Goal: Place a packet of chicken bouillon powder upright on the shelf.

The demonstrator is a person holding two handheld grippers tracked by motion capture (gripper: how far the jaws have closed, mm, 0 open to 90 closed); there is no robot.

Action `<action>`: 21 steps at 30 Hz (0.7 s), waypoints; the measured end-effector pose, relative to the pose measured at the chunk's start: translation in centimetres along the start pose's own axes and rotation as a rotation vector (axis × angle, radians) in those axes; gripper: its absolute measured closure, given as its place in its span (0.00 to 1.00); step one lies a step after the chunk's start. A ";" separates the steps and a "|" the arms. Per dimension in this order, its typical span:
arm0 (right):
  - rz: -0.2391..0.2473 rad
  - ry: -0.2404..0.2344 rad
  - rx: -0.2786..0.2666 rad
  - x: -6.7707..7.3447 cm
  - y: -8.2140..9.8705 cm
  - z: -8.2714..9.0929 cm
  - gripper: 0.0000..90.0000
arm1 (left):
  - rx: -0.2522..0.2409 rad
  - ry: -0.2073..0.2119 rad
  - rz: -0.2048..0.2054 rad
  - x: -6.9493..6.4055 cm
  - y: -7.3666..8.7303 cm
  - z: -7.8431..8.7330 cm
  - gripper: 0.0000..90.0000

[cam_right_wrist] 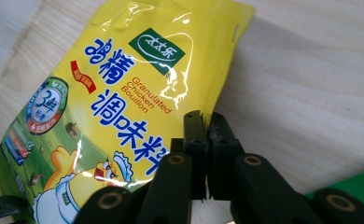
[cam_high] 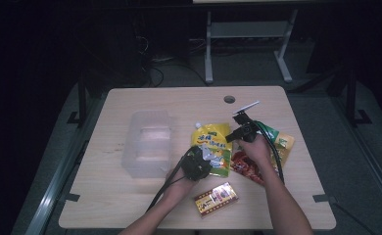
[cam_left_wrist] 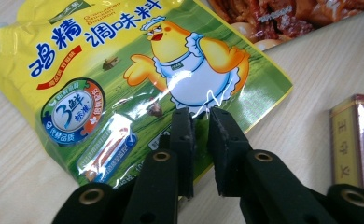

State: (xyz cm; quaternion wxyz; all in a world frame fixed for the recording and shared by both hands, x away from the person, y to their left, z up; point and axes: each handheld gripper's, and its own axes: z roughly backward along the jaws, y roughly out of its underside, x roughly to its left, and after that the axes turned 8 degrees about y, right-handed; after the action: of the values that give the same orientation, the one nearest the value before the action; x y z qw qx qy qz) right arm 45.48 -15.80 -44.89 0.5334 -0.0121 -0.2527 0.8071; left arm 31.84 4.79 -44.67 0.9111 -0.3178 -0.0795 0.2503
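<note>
The yellow bouillon pouch (cam_high: 212, 148) lay at centre frame, long axis running top to bottom. The left gripper (cam_high: 202, 157) pinched its lower edge and the right gripper (cam_high: 232, 136) its upper right edge, both clamped shut.

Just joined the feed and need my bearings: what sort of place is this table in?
Probably a lab or recording room, not a kitchen: a bare wooden table with a cable hole, a metal desk frame behind it on grey floor, cables trailing in the dark surround.
</note>
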 end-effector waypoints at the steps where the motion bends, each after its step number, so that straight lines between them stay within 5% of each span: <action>1: 0.000 0.000 -0.003 0.0 0.0 0.1 0.99 | -0.003 0.004 0.004 0.0 0.0 0.0 0.86; 7: 0.044 0.021 -0.018 0.6 -0.1 1.1 1.00 | -0.017 0.017 0.021 0.0 -0.1 0.2 0.80; 21: 0.117 -0.013 -0.159 2.3 0.2 5.6 1.00 | -0.086 0.036 0.027 -0.5 -0.3 1.8 0.71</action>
State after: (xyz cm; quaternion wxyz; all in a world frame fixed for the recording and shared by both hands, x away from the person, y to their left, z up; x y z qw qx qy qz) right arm 42.68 -16.05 -39.54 0.4809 -0.0642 -0.3183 0.8144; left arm 30.97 5.32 -43.07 0.8943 -0.3623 -0.0696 0.2533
